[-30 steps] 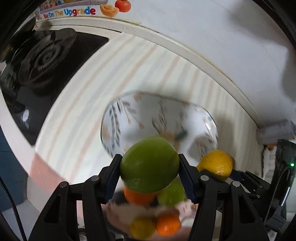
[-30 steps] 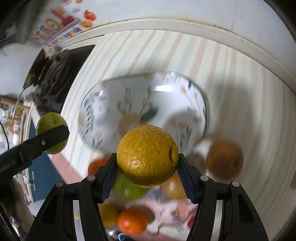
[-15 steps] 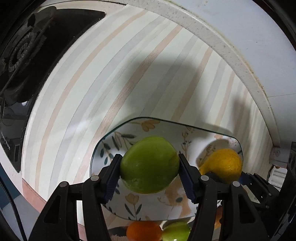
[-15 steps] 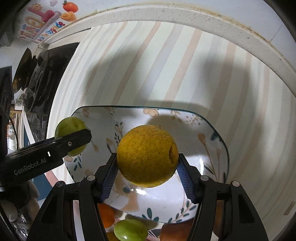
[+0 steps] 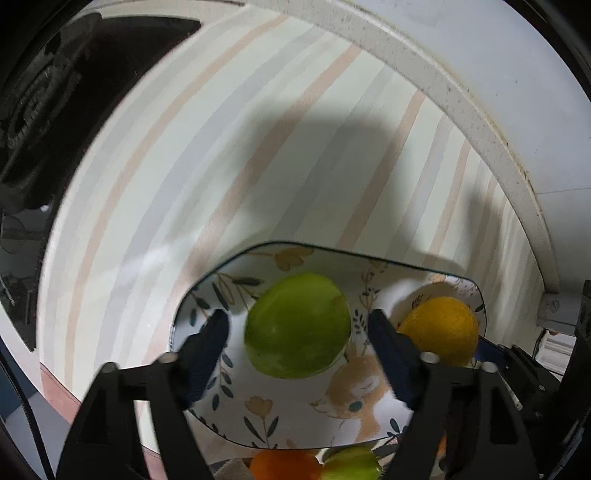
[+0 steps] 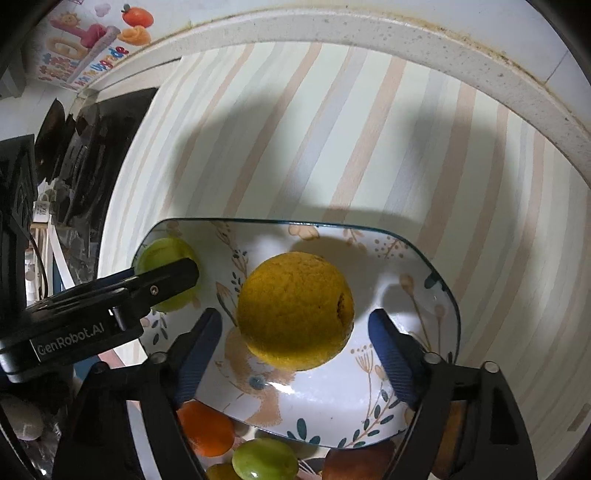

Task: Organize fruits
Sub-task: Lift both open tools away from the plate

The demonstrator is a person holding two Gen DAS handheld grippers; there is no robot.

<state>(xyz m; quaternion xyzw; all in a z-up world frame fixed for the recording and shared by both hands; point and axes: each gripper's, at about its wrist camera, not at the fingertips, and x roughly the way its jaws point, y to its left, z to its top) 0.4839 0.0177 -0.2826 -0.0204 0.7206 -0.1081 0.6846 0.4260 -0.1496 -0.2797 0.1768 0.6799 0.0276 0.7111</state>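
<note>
A floral plate with a fox print lies on the striped counter. A green apple rests on it between the spread fingers of my left gripper, which is open. A yellow-orange citrus fruit rests on the plate between the spread fingers of my right gripper, also open. The left gripper's finger crosses in front of the apple in the right wrist view.
More fruit lies near the plate's close edge: an orange, a green fruit and a brown one. A black gas stove is at the left. A raised counter rim and wall run behind.
Both grippers have opened and let go of their fruit, so the apple and the citrus now rest on the plate. A second ago both were held above the pile of fruit.
</note>
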